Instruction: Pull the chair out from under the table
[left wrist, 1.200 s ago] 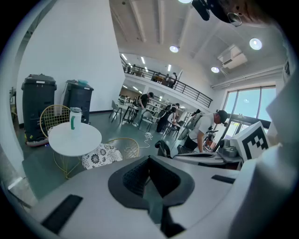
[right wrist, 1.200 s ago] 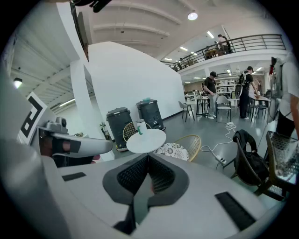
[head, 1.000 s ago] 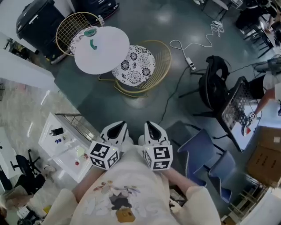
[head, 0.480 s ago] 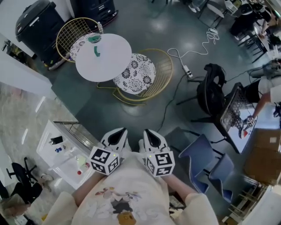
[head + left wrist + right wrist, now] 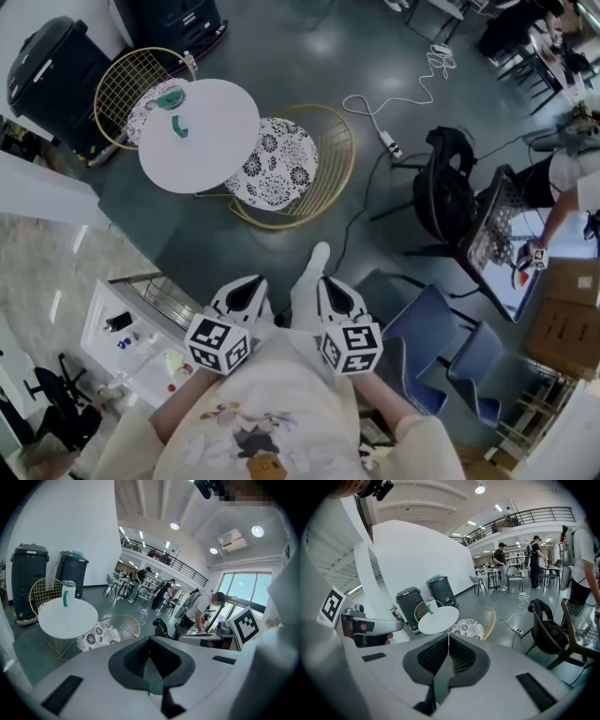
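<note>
A gold wire chair [image 5: 330, 161] with a floral cushion [image 5: 272, 163] stands tucked partly under a round white table [image 5: 211, 141], well ahead of me on the grey floor. A cup with a green straw [image 5: 174, 115] stands on the table. My left gripper [image 5: 251, 284] and right gripper [image 5: 326, 284] are held side by side close to my body, both shut and empty, far short of the chair. The left gripper [image 5: 149, 639] points at the table [image 5: 68, 617] and cushion [image 5: 97, 636]. Ahead of the right gripper [image 5: 448, 636] is the chair [image 5: 480, 620].
A second gold chair [image 5: 120, 82] stands behind the table, with black bins [image 5: 42, 70] beyond it. A power strip and cable [image 5: 384, 139] lie on the floor. At right are a black office chair [image 5: 448, 192] and blue chairs [image 5: 431, 328]. A white cart [image 5: 122, 328] stands at left.
The table and chair have slid left in the head view. A white shoe has come forward between the two grippers. Both grippers stay shut and side by side.
</note>
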A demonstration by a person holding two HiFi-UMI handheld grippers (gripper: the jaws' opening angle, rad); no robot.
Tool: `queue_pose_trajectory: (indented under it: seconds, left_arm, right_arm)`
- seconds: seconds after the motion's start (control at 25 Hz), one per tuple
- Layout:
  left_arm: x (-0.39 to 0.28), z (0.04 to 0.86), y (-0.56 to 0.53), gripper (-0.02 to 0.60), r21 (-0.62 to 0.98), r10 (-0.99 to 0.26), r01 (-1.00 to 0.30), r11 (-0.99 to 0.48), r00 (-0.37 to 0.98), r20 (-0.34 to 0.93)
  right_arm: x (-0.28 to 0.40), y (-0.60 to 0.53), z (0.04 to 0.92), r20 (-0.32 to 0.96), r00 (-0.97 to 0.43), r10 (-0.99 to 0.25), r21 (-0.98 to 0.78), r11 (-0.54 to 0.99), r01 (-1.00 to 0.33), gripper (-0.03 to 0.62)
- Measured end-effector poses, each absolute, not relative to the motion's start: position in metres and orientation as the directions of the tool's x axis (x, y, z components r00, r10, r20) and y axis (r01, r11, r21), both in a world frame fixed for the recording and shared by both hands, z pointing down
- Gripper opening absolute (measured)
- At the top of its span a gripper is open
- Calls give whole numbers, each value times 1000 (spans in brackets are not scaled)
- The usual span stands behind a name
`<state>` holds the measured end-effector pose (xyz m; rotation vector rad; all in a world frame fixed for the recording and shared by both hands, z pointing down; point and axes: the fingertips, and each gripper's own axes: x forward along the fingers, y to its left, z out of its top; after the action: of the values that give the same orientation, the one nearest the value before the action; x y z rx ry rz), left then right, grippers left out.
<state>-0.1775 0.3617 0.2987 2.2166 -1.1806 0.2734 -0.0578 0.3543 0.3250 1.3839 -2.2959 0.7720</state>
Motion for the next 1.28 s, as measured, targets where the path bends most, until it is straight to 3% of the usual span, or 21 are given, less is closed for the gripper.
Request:
queue_pose_trajectory:
  seconds: [0.6,1.16,1.28]
  left_arm:
    - [-59,314,156,9,344,-683,-870,-353,491,541]
    - [-29,394,93,12,414,-600,-853,-318,519,609]
    - [-27,417,81,42,403,-585,-851,-337,525,618]
  right_arm:
    - [30,141,334,532,-615,-581,-339,519,-784,11]
    - [40,75,392,569,-624,-537,-358,521,-775,11]
    - [46,61,415,584,-606,-540,-355,502,-789,11]
